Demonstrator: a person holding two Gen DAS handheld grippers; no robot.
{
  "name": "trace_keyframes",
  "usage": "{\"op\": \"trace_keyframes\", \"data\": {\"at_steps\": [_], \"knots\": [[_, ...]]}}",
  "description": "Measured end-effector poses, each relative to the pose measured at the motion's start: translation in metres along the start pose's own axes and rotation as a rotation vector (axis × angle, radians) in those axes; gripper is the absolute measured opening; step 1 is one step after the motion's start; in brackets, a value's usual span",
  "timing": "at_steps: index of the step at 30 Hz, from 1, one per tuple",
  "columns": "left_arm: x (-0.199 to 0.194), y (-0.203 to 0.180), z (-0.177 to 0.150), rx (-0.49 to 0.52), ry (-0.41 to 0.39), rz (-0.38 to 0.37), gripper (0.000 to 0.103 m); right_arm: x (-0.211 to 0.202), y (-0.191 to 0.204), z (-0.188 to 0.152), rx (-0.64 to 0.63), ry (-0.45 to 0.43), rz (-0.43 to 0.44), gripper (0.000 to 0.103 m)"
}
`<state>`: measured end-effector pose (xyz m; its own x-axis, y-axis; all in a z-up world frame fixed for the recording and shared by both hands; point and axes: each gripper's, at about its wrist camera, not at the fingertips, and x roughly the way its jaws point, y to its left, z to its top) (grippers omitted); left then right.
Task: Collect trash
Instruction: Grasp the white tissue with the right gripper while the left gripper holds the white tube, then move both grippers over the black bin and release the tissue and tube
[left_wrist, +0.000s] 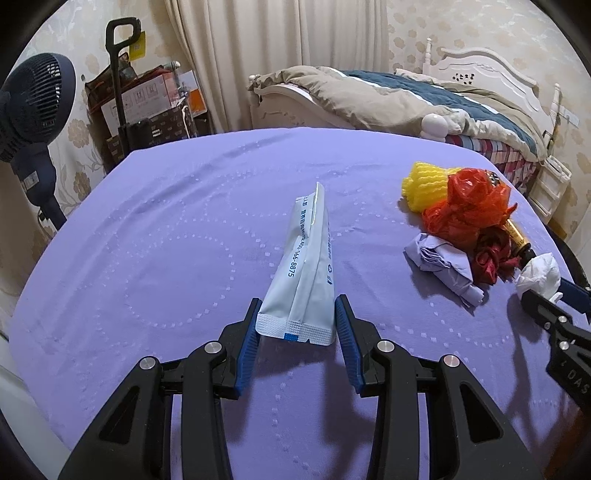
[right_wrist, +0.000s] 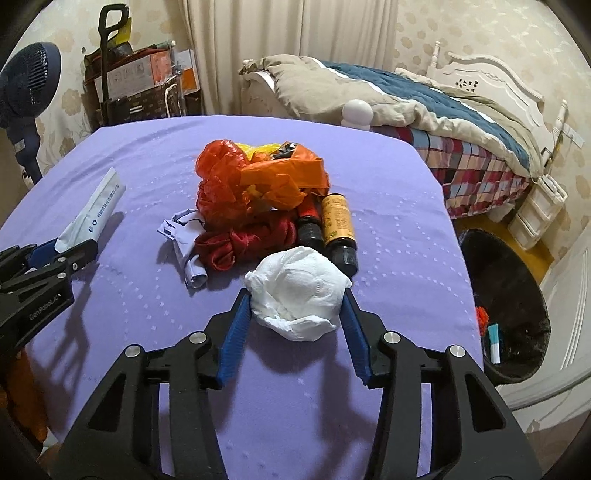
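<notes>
A white printed packet (left_wrist: 306, 273) lies on the purple tablecloth (left_wrist: 177, 229). My left gripper (left_wrist: 298, 308) has its two blue pads touching the packet's near end on both sides. My right gripper (right_wrist: 298, 301) has its pads against both sides of a crumpled white tissue (right_wrist: 299, 291). Behind the tissue lies a trash pile: orange plastic bags (right_wrist: 258, 181), a red wrapper (right_wrist: 243, 240), two dark bottles (right_wrist: 338, 229) and a crumpled purple paper (right_wrist: 184, 240). The pile (left_wrist: 465, 210) and a yellow foam net (left_wrist: 424, 184) show at right in the left wrist view.
A black trash bin (right_wrist: 509, 302) with some litter stands on the floor right of the table. A bed (right_wrist: 424, 110) is behind. A dark fan (left_wrist: 33, 107) and stacked boxes (left_wrist: 147, 99) stand at the back left.
</notes>
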<state>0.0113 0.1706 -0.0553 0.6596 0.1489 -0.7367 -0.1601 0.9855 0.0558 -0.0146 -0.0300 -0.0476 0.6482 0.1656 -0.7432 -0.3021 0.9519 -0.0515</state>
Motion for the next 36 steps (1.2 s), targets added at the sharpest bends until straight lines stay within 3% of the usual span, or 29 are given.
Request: {"op": "trace_keyframes", "data": {"at_steps": [7, 15, 25, 36], "knots": [[-0.016, -0.011, -0.002, 0.007, -0.028, -0.033, 0.040, -0.018, -0.020, -0.004, 0.047, -0.029, -0.022, 0.047], [-0.045, -0.045, 0.003, 0.047, -0.109, -0.107, 0.040, -0.040, -0.060, -0.007, 0.103, -0.084, -0.104, 0.047], [-0.049, -0.124, 0.017, 0.175, -0.141, -0.221, 0.040, -0.054, -0.130, -0.008, 0.218, -0.123, -0.197, 0.047], [-0.032, -0.218, 0.039, 0.309, -0.162, -0.315, 0.040, -0.032, -0.207, -0.011, 0.314, -0.104, -0.288, 0.047]]}}
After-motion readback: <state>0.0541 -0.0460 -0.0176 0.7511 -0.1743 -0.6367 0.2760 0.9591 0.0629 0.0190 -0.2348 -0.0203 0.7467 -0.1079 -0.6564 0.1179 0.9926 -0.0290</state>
